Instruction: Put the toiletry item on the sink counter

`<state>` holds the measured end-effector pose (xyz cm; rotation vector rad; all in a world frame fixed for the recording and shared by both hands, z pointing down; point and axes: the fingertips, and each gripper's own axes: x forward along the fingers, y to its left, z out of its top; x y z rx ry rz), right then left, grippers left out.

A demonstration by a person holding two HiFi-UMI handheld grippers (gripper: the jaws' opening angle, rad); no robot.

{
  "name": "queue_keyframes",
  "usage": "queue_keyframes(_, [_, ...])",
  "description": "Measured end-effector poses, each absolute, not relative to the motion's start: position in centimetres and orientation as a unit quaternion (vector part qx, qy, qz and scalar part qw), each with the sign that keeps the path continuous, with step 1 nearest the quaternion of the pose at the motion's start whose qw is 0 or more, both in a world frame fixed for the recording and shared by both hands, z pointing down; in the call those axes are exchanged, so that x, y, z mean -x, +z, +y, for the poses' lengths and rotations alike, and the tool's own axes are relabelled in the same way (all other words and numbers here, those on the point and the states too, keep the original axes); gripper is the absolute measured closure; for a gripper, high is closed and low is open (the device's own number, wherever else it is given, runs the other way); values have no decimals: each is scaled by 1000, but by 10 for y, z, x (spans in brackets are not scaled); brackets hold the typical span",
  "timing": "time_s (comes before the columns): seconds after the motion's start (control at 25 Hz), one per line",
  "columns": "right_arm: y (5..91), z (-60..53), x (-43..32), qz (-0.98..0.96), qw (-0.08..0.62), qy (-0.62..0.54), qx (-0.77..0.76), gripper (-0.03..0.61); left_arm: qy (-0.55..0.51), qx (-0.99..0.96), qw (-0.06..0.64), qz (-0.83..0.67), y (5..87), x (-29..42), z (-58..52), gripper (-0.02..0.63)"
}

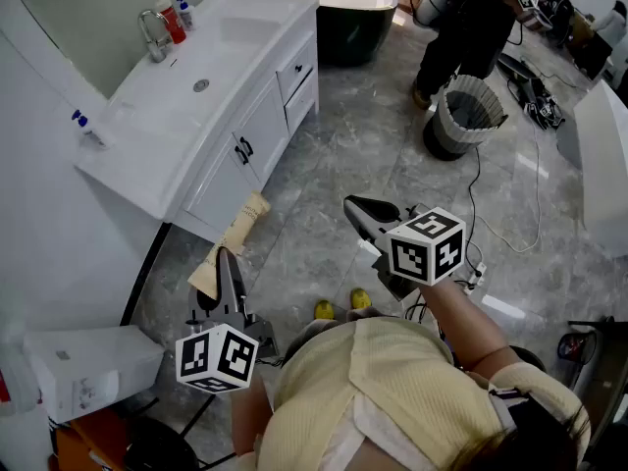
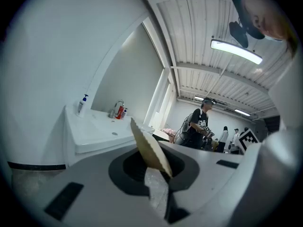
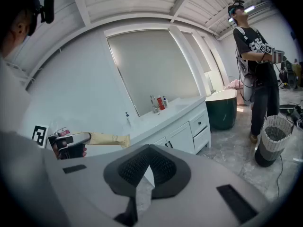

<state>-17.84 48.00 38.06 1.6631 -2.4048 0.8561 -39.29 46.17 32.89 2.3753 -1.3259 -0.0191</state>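
Tube pinched in my left gripper, not yet on the counter

My left gripper is clamped on the beige tube — the tube sticks out past the jaws over the floor, near the cabinet's low corner and below the white sink counter. My right gripper is pressed together on nothing, well apart to the right.

Grey marble floor, white wall, dark bathtub, ceiling strip light.
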Motion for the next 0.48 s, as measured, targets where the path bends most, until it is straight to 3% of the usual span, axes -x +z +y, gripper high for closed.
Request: queue_keyframes(0.48, [392,475,206,-771,46,299,-560,554,7,-863,221,-454,344,422,454,554])
